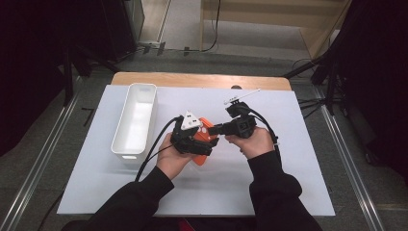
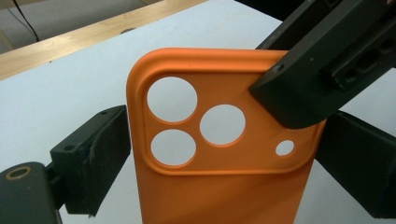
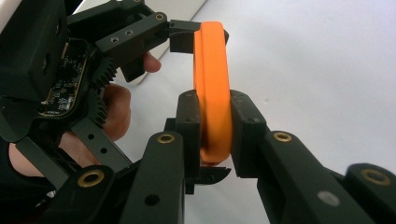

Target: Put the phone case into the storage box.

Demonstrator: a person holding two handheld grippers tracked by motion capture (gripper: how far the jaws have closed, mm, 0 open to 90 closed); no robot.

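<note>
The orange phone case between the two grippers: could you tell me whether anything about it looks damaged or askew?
Nothing stands out. The orange silicone phone case looks intact, its camera cut-outs clean. The right gripper clamps its edge, while the left gripper straddles its sides, one pad standing slightly off.

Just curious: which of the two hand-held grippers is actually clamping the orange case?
The right hand-held gripper: its pads squeeze the orange phone case; the left one's pads stand apart.

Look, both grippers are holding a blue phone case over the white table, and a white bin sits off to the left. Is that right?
Almost. The phone case is orange, not blue; the left gripper view shows it plainly, with its round camera holes. The rest stands: the right gripper pinches its edge, the left gripper has it between its jaws, and the white bin sits to the left on the table.
</note>
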